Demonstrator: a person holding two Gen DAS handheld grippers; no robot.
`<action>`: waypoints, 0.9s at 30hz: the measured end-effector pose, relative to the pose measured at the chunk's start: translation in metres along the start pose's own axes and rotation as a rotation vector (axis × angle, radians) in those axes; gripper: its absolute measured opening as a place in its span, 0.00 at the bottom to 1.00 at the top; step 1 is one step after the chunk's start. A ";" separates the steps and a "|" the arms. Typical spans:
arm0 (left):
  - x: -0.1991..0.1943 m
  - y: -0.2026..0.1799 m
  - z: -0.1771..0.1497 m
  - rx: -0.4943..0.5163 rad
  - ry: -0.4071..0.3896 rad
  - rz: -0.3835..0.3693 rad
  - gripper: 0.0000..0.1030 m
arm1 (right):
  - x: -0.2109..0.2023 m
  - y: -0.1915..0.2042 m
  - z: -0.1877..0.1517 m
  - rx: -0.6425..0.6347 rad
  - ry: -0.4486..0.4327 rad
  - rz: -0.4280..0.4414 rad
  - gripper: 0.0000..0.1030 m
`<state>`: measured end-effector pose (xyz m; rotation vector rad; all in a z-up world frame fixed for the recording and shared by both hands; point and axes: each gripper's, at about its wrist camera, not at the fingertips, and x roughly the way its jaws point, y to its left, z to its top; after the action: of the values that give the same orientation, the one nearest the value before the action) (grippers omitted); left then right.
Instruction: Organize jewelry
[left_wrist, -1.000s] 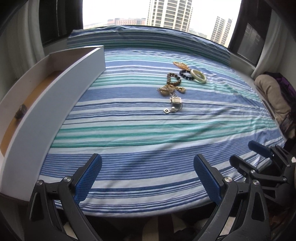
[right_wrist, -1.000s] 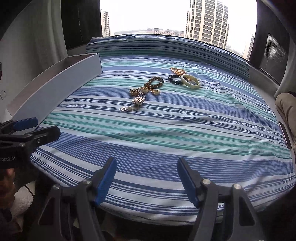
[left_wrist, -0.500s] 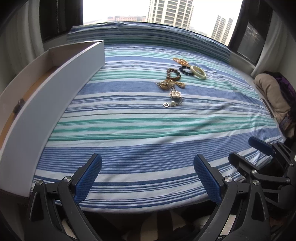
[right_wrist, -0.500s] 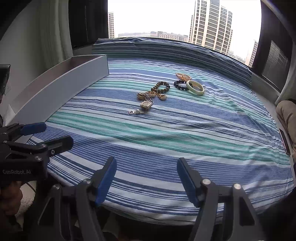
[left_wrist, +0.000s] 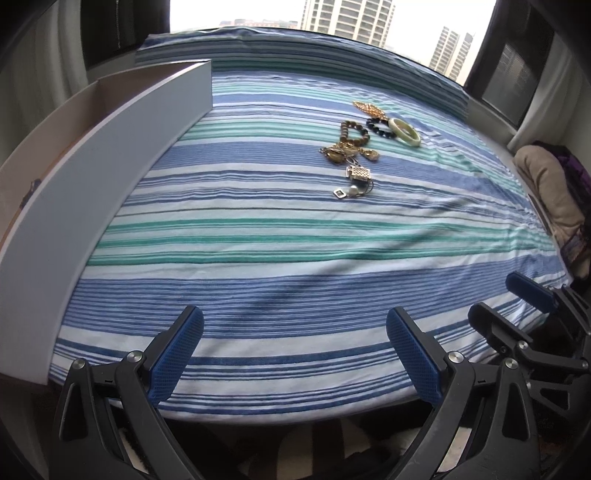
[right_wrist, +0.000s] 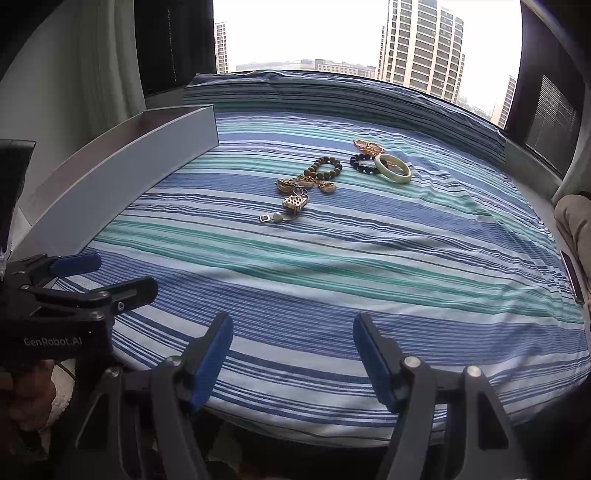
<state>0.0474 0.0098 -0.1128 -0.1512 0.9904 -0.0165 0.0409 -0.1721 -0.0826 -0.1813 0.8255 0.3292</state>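
Several pieces of jewelry lie in a cluster on the striped cloth: a pale green bangle, a black bead bracelet, a brown bead bracelet, gold pendants, a gold square charm and a small silver piece. My left gripper is open and empty at the near edge. My right gripper is open and empty too, far short of the jewelry.
A long grey open box stands along the left side of the striped surface. A beige cushion lies at the right. Windows with tall buildings are behind.
Both grippers have drawn back and lifted slightly, so the jewelry looks farther away. Both stay open and empty.
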 end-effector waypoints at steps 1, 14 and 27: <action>0.000 0.000 0.000 0.001 0.001 0.000 0.96 | 0.000 0.000 0.000 0.002 0.000 0.001 0.67; 0.005 -0.004 0.001 0.006 0.028 -0.017 0.98 | -0.002 -0.009 -0.001 0.038 -0.011 0.026 0.70; 0.036 -0.032 0.056 0.131 0.048 -0.091 0.98 | 0.006 -0.034 -0.006 0.106 0.006 0.031 0.72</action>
<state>0.1154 -0.0186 -0.1078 -0.0761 1.0262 -0.1690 0.0525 -0.2039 -0.0896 -0.0711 0.8500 0.3131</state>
